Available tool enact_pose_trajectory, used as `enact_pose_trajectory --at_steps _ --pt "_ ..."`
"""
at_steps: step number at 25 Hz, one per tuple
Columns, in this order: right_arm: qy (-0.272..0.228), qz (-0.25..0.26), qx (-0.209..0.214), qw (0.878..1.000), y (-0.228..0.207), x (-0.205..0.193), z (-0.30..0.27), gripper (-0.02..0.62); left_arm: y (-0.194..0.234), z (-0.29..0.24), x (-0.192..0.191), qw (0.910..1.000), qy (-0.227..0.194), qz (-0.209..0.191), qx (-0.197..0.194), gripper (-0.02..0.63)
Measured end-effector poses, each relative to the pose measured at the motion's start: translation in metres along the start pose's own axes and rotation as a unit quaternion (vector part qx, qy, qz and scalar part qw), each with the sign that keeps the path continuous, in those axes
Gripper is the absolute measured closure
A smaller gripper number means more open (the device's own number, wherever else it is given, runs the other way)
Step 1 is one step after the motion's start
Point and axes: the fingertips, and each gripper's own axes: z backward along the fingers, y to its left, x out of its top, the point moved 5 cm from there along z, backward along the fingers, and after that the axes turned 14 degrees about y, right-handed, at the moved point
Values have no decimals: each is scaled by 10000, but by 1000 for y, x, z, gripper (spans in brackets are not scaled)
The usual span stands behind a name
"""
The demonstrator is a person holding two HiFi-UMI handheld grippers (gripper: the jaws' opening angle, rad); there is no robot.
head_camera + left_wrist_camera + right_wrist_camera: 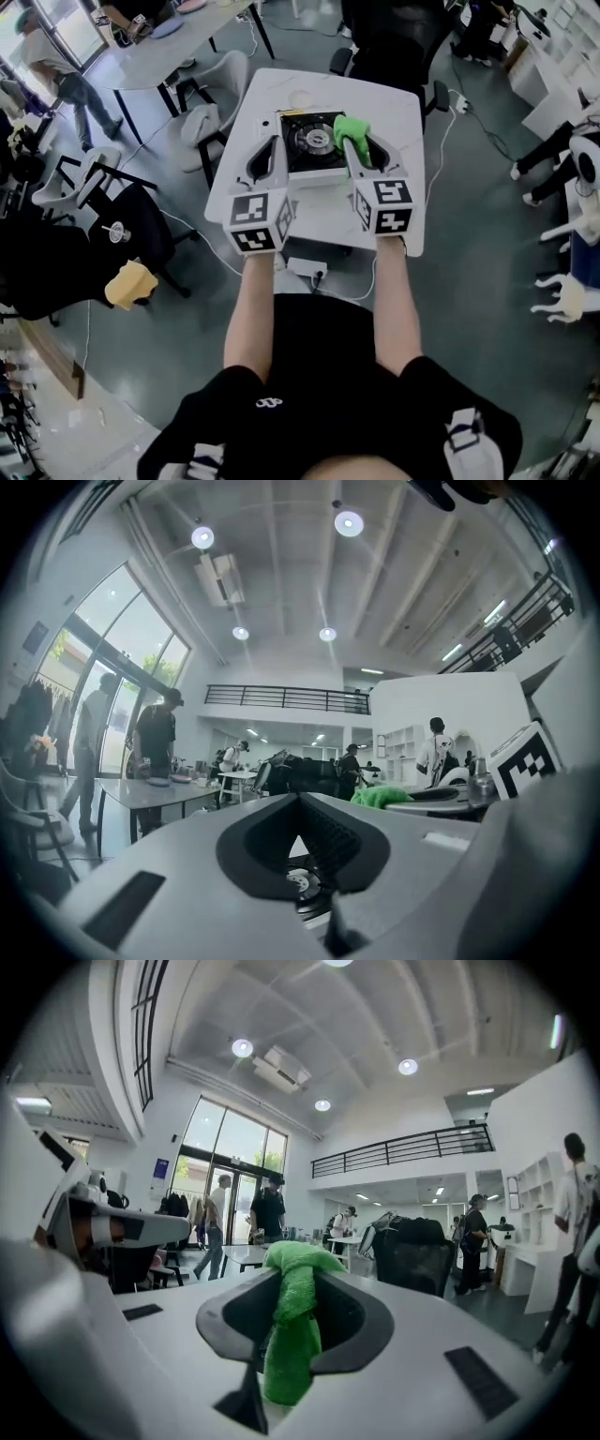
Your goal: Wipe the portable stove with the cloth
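The portable stove [312, 141], black with a round burner, stands in the middle of a white table [405, 112]. My right gripper [349, 141] is shut on a green cloth [351, 127] and hovers over the stove's right edge. In the right gripper view the cloth [292, 1326] hangs clamped between the jaws, bunched above them and trailing below. My left gripper [277, 142] is at the stove's left edge, shut with nothing in it. In the left gripper view the burner [300, 883] shows just below the closed jaws, with the cloth [380, 797] off to the right.
A white chair [217, 94] stands left of the table and a black office chair [394, 37] behind it. A power strip [305, 269] with cables lies on the floor at the table's near edge. Several people stand farther off by other tables.
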Motion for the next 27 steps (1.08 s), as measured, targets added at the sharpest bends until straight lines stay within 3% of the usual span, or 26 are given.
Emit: enact_pose_trajectory --at_steps 27 --pt "-154 -7 105 9998 -26 2 -9 511 0 -39 -11 9996 240 21 -115 607"
